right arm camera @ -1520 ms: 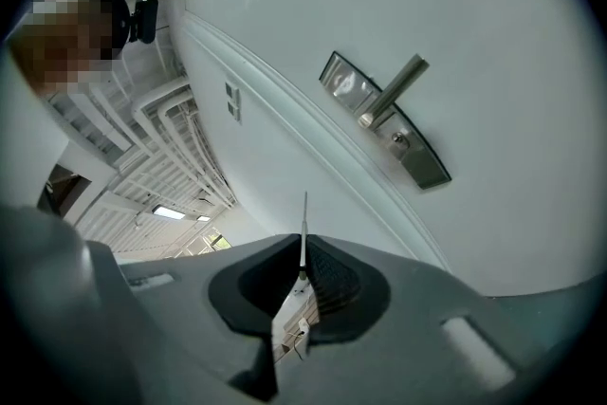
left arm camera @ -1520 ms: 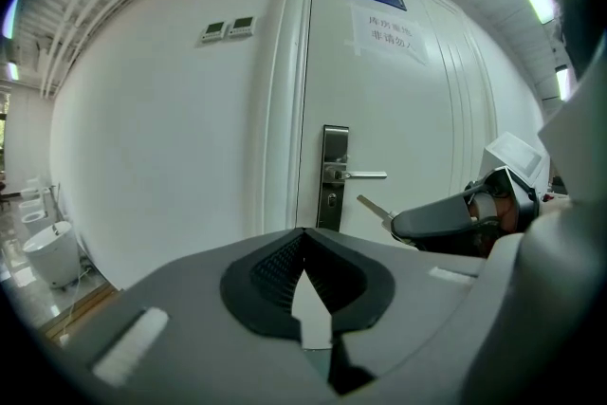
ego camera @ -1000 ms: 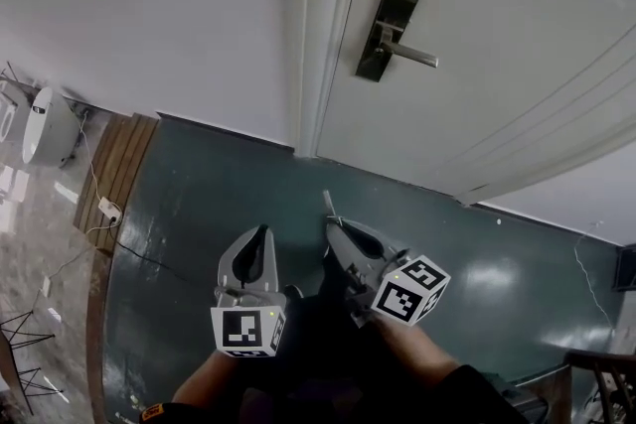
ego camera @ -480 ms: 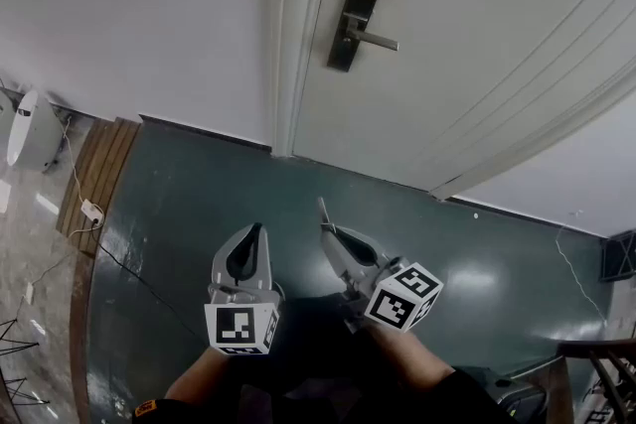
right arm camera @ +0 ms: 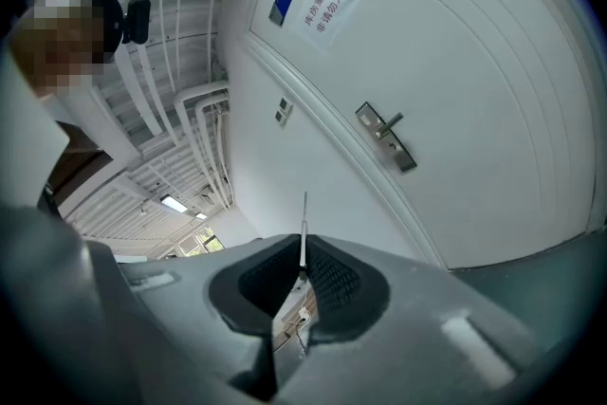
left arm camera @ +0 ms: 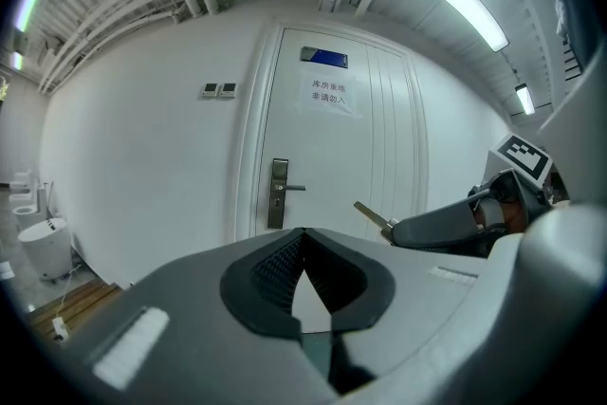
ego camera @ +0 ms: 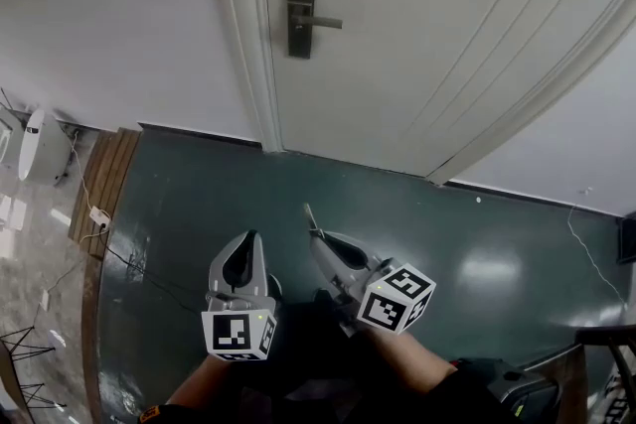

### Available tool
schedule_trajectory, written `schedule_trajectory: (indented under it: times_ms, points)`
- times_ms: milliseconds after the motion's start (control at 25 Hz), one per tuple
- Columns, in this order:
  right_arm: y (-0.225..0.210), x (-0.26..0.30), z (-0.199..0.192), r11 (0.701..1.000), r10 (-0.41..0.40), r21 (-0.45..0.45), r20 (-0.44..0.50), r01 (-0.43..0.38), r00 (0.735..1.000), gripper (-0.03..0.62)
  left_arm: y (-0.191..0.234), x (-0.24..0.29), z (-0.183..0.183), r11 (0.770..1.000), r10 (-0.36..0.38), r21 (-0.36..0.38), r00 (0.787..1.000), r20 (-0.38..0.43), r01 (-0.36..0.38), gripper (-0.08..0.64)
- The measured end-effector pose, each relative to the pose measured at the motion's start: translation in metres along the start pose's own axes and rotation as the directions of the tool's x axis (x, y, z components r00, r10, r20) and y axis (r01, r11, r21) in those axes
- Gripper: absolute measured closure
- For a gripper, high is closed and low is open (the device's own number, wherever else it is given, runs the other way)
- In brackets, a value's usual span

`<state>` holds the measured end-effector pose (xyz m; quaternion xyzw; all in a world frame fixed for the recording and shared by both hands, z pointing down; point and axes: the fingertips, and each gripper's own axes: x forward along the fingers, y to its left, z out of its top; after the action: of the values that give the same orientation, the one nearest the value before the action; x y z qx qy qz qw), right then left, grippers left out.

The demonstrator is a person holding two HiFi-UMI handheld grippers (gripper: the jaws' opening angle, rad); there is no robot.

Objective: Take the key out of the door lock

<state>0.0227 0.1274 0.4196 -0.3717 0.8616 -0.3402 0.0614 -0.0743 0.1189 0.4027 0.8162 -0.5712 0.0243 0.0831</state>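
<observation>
The steel lock plate with its lever handle (ego camera: 301, 10) sits on the white door (ego camera: 427, 35), far ahead of both grippers. The same lock plate (left arm camera: 277, 193) appears in the left gripper view, and the lock plate (right arm camera: 387, 137) in the right gripper view. My right gripper (ego camera: 316, 238) is shut on a key (ego camera: 308, 216); its thin blade sticks out past the jaws, as a key (right arm camera: 303, 228) seen edge-on and a key (left arm camera: 372, 214) beside the left gripper. My left gripper (ego camera: 245, 249) is shut with nothing in it, low over the floor.
Dark green floor (ego camera: 497, 243) runs up to the door frame (ego camera: 243, 35). A white round appliance (ego camera: 45, 146), a wooden board (ego camera: 104, 179) and a cable with a socket (ego camera: 97, 213) lie at the left. A paper sign (left arm camera: 329, 96) hangs on the door.
The head view has swung, so the door and lock now stand upright and further left in the picture. Both grippers keep about the same place, the key still in the right one.
</observation>
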Motion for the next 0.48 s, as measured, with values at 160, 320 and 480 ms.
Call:
schedule_trajectory:
  times_ms: [160,320,480]
  points:
    - [-0.004,-0.028,-0.006,1.0,0.021,0.012,-0.014,-0.021,1.0,0.577,-0.026,-0.014,-0.014,1.0,0.029,0.013,0.999,-0.028,-0.029,0.541]
    - [-0.009,-0.047,-0.018,0.999,0.042,0.029,-0.039,-0.041,0.998,0.577,-0.041,-0.028,-0.023,0.998,0.061,0.028,0.997,-0.056,-0.06,0.541]
    - [-0.01,-0.052,-0.026,0.998,0.056,0.04,-0.048,-0.055,0.997,0.577,-0.044,-0.039,-0.03,0.996,0.082,0.036,0.995,-0.06,-0.08,0.541]
